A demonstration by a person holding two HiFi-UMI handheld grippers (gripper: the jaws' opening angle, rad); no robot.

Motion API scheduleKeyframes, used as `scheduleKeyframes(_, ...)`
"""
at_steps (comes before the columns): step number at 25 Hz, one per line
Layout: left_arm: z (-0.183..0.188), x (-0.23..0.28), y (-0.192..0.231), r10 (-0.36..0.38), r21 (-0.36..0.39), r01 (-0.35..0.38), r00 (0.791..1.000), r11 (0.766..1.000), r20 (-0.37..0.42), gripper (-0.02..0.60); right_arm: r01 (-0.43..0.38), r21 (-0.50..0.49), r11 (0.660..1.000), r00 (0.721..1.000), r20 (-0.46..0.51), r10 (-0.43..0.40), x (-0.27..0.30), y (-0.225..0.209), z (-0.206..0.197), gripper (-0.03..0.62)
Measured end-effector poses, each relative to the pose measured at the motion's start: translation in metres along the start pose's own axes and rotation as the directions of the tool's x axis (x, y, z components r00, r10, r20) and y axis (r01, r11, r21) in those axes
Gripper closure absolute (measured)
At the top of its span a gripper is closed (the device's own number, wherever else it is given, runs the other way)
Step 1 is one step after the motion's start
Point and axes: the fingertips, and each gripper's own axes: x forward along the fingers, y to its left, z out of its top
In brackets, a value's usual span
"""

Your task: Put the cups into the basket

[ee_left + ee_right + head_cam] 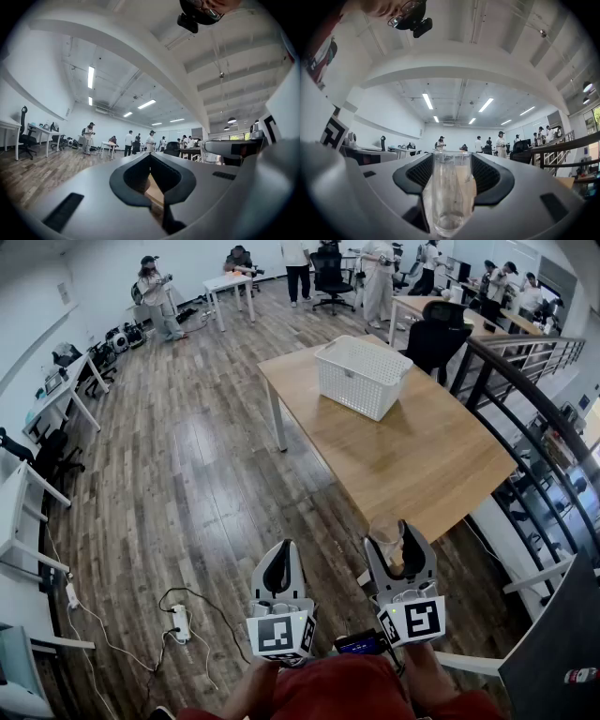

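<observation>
Here right gripper (399,542) clasped clear cup (451,192) upright; left gripper (278,565) closed, empty. Step called for level carry to basket (361,377), lowering inside before letting go.

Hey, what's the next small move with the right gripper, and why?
Probably carry the right gripper forward over the table toward the white basket. Its jaws grip a clear cup, and the basket stands at the table's far end.
</observation>
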Motion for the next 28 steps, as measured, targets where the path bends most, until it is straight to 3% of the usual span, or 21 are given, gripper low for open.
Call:
scheduleKeyframes(14, -0.004, 0.007, -0.014, -0.002, -0.003, 0.002, 1.0, 1.0, -0.003, 0.575, 0.005, 0.018, 1.0, 1.0, -0.001, -0.005, -0.002, -0.016, -0.004, 0.327)
scheduleKeyframes(28, -0.018, 0.01, -0.045, 0.038, -0.021, -0.039, 0.999, 0.999, -0.02, 0.575, -0.04, 0.056, 0.998, 0.999, 0.016, 0.039, -0.012, -0.045, -0.01, 0.327)
